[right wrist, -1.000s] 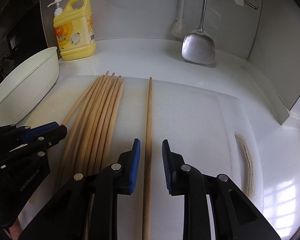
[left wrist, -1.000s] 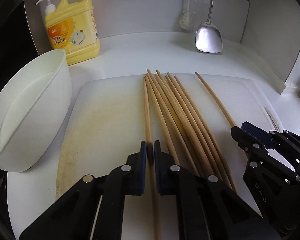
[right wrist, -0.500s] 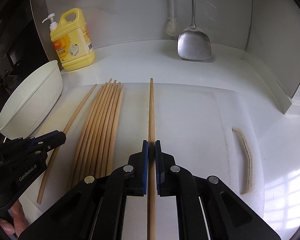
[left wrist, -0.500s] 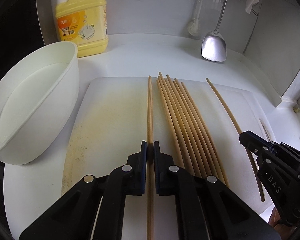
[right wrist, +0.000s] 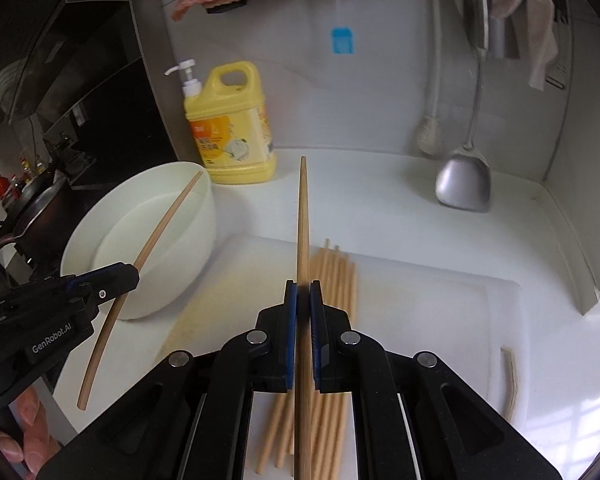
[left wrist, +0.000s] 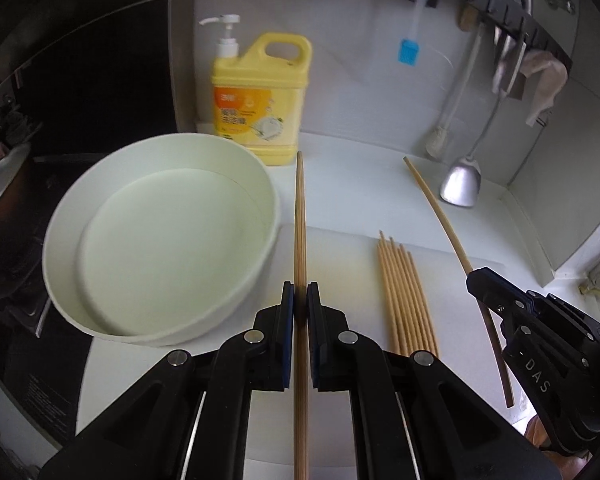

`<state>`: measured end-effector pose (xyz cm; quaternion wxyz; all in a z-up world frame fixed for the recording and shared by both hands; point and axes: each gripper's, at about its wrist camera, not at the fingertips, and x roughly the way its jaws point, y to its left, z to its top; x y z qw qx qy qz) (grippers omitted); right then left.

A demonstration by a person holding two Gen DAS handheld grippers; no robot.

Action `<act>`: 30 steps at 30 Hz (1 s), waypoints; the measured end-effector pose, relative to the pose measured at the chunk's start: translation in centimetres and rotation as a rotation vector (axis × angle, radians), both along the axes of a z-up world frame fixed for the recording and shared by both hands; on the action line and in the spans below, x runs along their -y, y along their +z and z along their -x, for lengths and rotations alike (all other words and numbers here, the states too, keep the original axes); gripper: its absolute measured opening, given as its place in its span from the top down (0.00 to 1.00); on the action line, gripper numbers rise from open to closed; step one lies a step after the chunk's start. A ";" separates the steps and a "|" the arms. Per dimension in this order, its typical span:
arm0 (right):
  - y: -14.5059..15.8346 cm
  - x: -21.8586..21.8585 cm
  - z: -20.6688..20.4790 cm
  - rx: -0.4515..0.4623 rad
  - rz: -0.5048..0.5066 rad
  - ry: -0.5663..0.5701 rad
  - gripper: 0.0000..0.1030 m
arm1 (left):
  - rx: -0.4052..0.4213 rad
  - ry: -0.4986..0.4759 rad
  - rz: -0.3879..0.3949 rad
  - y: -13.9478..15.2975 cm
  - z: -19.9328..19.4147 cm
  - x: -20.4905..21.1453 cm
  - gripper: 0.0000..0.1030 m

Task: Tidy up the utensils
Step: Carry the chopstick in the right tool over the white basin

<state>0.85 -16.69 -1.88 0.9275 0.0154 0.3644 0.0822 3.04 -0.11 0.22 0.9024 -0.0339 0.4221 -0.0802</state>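
Note:
My left gripper is shut on a wooden chopstick and holds it in the air beside the white bowl. My right gripper is shut on another chopstick, lifted above the board. Each gripper shows in the other's view, the right one with its chopstick, the left one with its chopstick over the bowl. A bundle of several chopsticks lies on the white cutting board; the bundle also shows in the right wrist view.
A yellow dish soap bottle stands at the back. A metal spatula and a brush hang by the wall in the right corner. A blue brush and cloths hang above. A stove lies to the left.
Both grippers have lifted their chopsticks off the board and risen. The left one has moved left toward the bowl. The bundle stays on the board.

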 end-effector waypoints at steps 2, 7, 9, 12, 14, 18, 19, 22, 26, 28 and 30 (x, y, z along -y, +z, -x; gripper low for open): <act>1.0 -2.5 -1.2 0.008 -0.014 0.040 0.94 | -0.001 0.042 -0.011 0.8 -1.0 -2.5 0.93; 1.7 -8.9 -5.3 0.001 -0.044 0.086 0.94 | -0.002 0.094 -0.039 1.3 -4.2 -9.1 0.93; 1.4 -11.1 -6.9 -0.014 -0.062 0.080 0.94 | -0.014 0.083 -0.049 0.9 -5.8 -11.3 0.93; 0.6 -14.5 -9.3 -0.040 -0.069 0.070 0.94 | -0.032 0.055 -0.063 0.0 -8.1 -13.8 0.93; -0.3 -16.1 -10.5 -0.063 -0.074 0.059 0.94 | -0.056 0.038 -0.068 -1.0 -9.4 -15.0 0.93; -2.6 -18.6 -12.5 -0.123 -0.074 0.040 0.94 | -0.097 0.004 -0.079 -2.9 -11.9 -16.6 0.93; -3.1 -19.0 -12.8 -0.138 -0.072 0.039 0.94 | -0.108 -0.001 -0.078 -3.3 -12.5 -16.8 0.93; -4.3 -20.2 -13.7 -0.171 -0.057 0.042 0.94 | -0.134 -0.015 -0.075 -4.5 -13.7 -17.3 0.93; -5.7 -20.8 -14.5 -0.221 -0.041 0.043 0.94 | -0.161 -0.021 -0.071 -5.7 -14.9 -17.7 0.93; -6.1 -20.8 -14.7 -0.241 -0.038 0.033 0.94 | -0.179 -0.017 -0.056 -6.2 -15.2 -17.8 0.93; -6.5 -20.7 -15.0 -0.258 -0.034 0.022 0.94 | -0.183 -0.026 -0.063 -6.5 -15.4 -17.7 0.93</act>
